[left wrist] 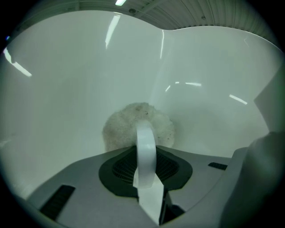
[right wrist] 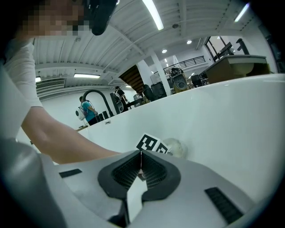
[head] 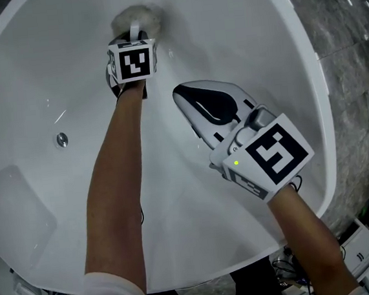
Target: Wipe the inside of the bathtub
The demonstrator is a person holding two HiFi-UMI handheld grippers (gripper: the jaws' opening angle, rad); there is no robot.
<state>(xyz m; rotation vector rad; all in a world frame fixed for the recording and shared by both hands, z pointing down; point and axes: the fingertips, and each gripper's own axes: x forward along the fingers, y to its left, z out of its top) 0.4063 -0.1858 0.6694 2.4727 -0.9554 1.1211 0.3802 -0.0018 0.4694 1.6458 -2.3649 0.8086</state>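
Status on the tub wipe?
Left gripper shut on strap of fluffy pad, pad against tub wall. Right gripper shut, empty, inside tub. No obstruction seen.

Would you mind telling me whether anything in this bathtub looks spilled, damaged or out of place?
Nothing stands out. The white bathtub looks clean and unbroken; the left hand-held gripper is shut on the loop of a fluffy off-white round pad resting against its wall, and the right hand-held gripper hangs shut and empty.
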